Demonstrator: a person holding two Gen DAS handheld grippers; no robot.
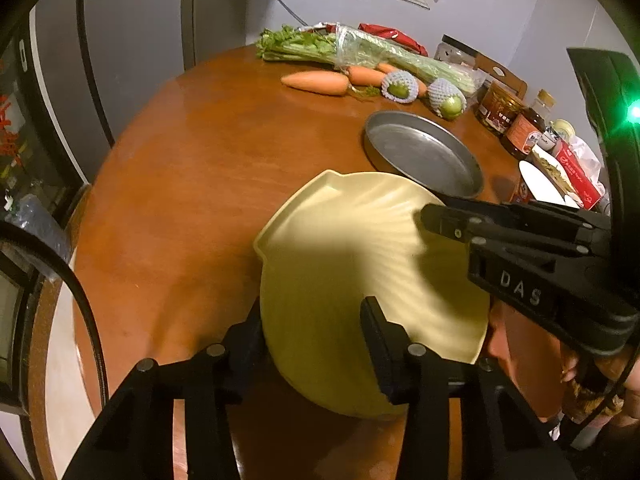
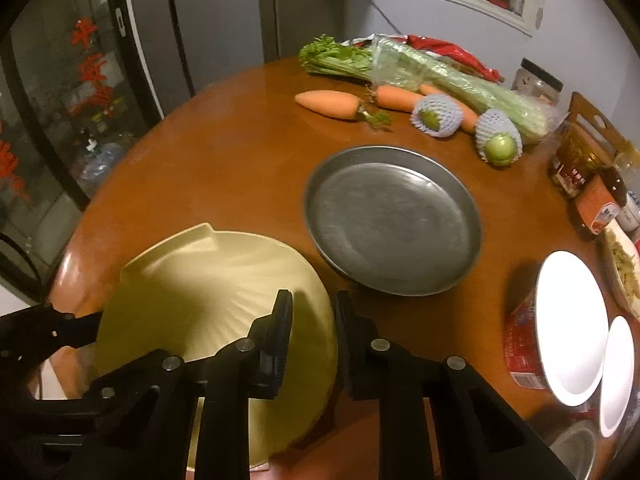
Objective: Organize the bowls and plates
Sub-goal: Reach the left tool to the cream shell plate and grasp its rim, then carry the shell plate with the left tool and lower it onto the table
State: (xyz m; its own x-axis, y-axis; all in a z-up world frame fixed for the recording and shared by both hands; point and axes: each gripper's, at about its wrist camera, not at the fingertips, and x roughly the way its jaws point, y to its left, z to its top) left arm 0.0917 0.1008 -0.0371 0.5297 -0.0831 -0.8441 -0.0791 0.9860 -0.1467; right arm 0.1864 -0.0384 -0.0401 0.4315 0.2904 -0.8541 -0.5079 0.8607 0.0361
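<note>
At the near edge of the round wooden table, both tongs clamp one pale yellow shell-shaped plate. Left gripper pinches its near rim, one finger under, one over. Right gripper straddles the opposite rim, jaws narrow on it; its housing reads "DAS" in the left view. Plate tilted, its lower edge cut off. Just beyond it sits a metal pan. Jar labels too blurred to read. White plates overexposed at right.

Celery, 3 carrots, 2 netted fruits, jars
</note>
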